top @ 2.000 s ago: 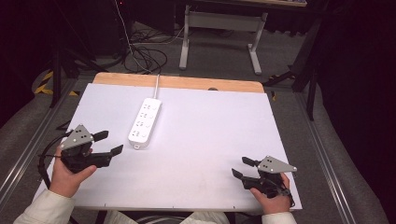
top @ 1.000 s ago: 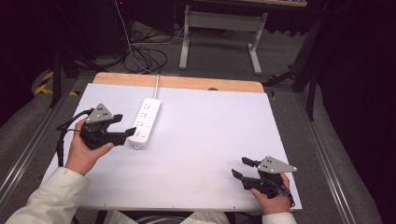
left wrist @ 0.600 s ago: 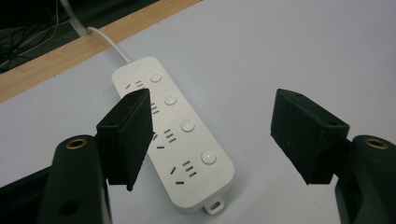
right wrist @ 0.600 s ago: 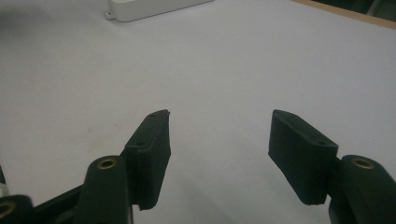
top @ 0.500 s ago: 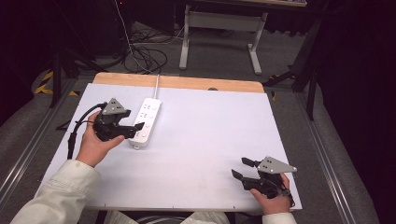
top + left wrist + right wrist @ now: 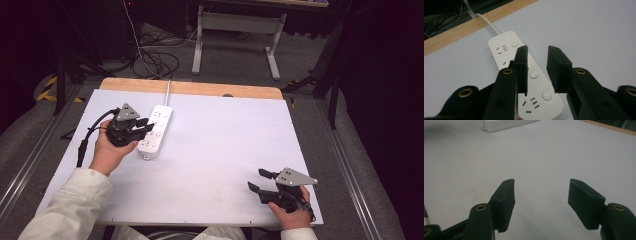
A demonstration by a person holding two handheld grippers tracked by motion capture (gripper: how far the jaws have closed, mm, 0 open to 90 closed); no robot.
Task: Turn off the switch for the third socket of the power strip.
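Note:
A white power strip [image 6: 156, 129] lies on the white table top [image 6: 225, 130] at the left, and its cord [image 6: 167, 89] runs off the far edge. My left gripper [image 6: 146, 126] hovers over the strip's left side, open with a narrow gap. In the left gripper view the jaws of the left gripper [image 6: 537, 53] straddle a round button on the power strip [image 6: 506, 45] without holding anything. My right gripper [image 6: 259, 181] rests near the front right corner, open wide. Between the jaws of the right gripper [image 6: 541, 187] is bare table, with the power strip [image 6: 506, 123] far off.
A wooden strip [image 6: 210, 89] borders the table's far edge. Beyond it are loose cables [image 6: 150, 55] on the floor and a white stand [image 6: 235, 30]. Dark metal rails flank the table on both sides.
My left gripper has travelled forward and right from the table's front left, up to the power strip. The right gripper has stayed where it was.

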